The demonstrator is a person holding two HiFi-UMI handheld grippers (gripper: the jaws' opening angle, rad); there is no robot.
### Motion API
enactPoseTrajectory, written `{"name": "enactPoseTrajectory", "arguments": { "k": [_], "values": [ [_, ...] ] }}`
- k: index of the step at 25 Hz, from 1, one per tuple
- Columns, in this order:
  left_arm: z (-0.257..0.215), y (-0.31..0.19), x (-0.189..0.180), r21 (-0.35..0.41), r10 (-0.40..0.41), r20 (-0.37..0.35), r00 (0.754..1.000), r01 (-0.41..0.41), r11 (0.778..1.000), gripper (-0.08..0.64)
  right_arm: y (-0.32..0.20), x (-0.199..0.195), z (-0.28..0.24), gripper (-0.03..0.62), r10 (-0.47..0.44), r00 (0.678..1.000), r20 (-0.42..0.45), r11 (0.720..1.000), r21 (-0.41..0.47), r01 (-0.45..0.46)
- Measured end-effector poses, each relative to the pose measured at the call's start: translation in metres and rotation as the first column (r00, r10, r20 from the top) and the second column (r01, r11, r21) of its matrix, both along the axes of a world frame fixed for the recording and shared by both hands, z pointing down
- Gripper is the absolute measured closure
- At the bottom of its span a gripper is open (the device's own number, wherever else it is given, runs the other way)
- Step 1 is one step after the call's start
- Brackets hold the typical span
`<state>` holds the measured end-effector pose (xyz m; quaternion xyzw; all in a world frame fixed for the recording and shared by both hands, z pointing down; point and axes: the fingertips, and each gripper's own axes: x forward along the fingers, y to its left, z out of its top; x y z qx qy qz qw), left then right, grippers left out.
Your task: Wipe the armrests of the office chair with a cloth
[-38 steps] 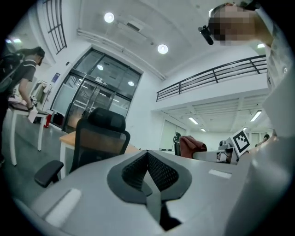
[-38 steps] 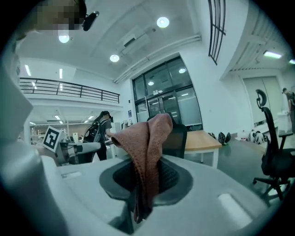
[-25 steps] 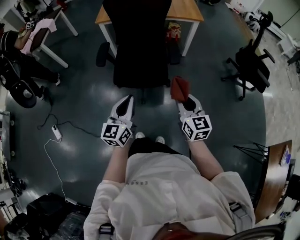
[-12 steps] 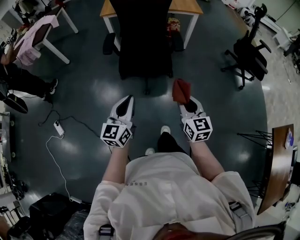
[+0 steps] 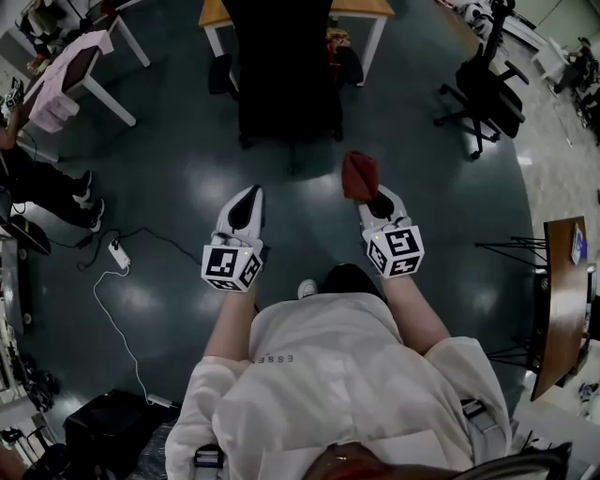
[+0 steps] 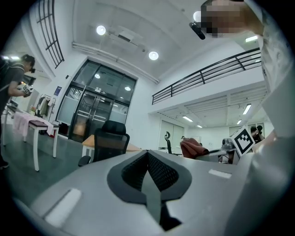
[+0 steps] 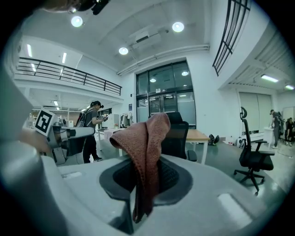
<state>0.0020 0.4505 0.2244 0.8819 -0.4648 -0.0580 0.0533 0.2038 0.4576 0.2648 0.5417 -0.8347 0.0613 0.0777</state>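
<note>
The black office chair (image 5: 287, 70) stands ahead at a wooden desk, its back towards me, with its left armrest (image 5: 221, 73) and right armrest (image 5: 350, 66) showing at the sides. My right gripper (image 5: 372, 197) is shut on a reddish-brown cloth (image 5: 359, 174), which sticks up from the jaws (image 7: 146, 152). My left gripper (image 5: 246, 208) is shut with nothing in it. Both grippers hang over the dark floor, well short of the chair. In the right gripper view the chair (image 7: 177, 134) sits behind the cloth; in the left gripper view the chair (image 6: 109, 140) is ahead at the left.
The wooden desk (image 5: 361, 8) is behind the chair. A second black office chair (image 5: 480, 89) stands at the right. A white table with pink cloth (image 5: 70, 70) is at the left, a person (image 7: 93, 129) beside it. A power strip and cable (image 5: 117, 255) lie on the floor.
The person has stepped back or the view shifted: the chair and desk sit higher and farther in the head view. Both grippers keep their pose and the cloth stays held.
</note>
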Motion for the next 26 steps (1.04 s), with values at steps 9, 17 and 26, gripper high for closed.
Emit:
{"name": "enactPoseTrajectory", "arguments": {
  "k": [9, 17, 26],
  "values": [
    [-0.009, 0.018, 0.0, -0.012, 0.034, -0.044, 0.998, -0.035, 0.999, 0.543, 0.022, -0.01, -0.003, 0.54, -0.012, 1.0, -0.011, 1.0, 0.01, 0.012],
    [-0.004, 0.029, 0.004, -0.009, 0.05, -0.043, 0.998, -0.051, 0.999, 0.543, 0.032, -0.007, -0.002, 0.54, -0.011, 1.0, -0.018, 1.0, 0.022, 0.012],
    [-0.003, 0.033, 0.012, -0.017, 0.06, -0.027, 0.998, -0.061, 0.998, 0.543, 0.036, -0.012, -0.005, 0.54, -0.035, 0.999, -0.013, 0.999, 0.022, 0.035]
  ]
}}
